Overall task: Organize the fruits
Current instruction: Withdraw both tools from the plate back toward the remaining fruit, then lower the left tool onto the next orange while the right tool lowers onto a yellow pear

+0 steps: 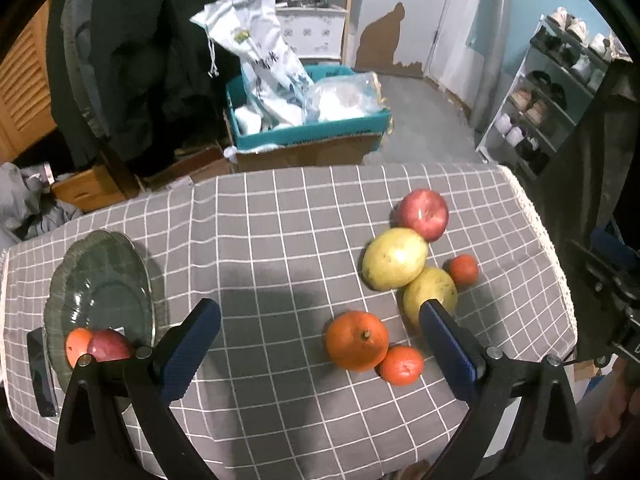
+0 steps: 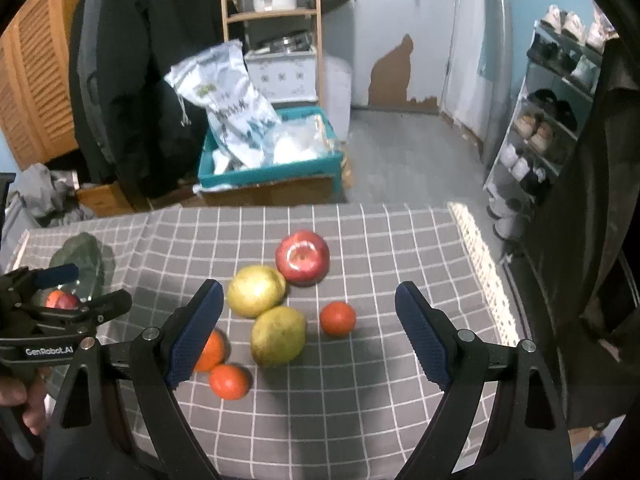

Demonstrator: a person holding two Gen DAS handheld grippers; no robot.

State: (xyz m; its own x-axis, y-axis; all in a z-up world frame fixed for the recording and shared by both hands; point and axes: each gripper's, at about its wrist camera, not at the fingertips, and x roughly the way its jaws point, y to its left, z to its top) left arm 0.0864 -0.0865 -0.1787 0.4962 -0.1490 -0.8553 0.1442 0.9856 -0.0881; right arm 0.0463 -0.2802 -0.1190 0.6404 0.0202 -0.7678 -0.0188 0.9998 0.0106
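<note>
Here 6 fruits lie loose on the right half of the checked tablecloth [image 1: 280,240]: a red apple [image 1: 424,214] farthest, 2 yellow-green pears touching one another, the far pear [image 1: 394,258] and the near pear [image 1: 430,294], a small tangerine [image 1: 464,269] to their right, then a large orange [image 1: 356,340] nearest with a second tangerine [image 1: 401,365] against it. On the left, the green glass plate [image 1: 100,280] already holds an orange [image 1: 77,345] and what looks like a red apple [image 1: 108,345], partly hidden behind the gripper.

The left gripper [image 1: 320,312] hangs over the middle of the cloth, fingers spread wide and holding nothing. The right gripper [image 2: 308,300] hovers above the pears, equally wide and empty.

The fruits are likely firm, fairly weighty, round and smooth, so they may roll or slip; a grip across the widest middle with moderate pressure seems best, since pears bruise. The tangerines are softer and should be squeezed lightly.

The near pear's long axis runs roughly near-left to far-right, so closing across its short width suits it. The large orange's stem points up and slightly toward the camera.
</note>
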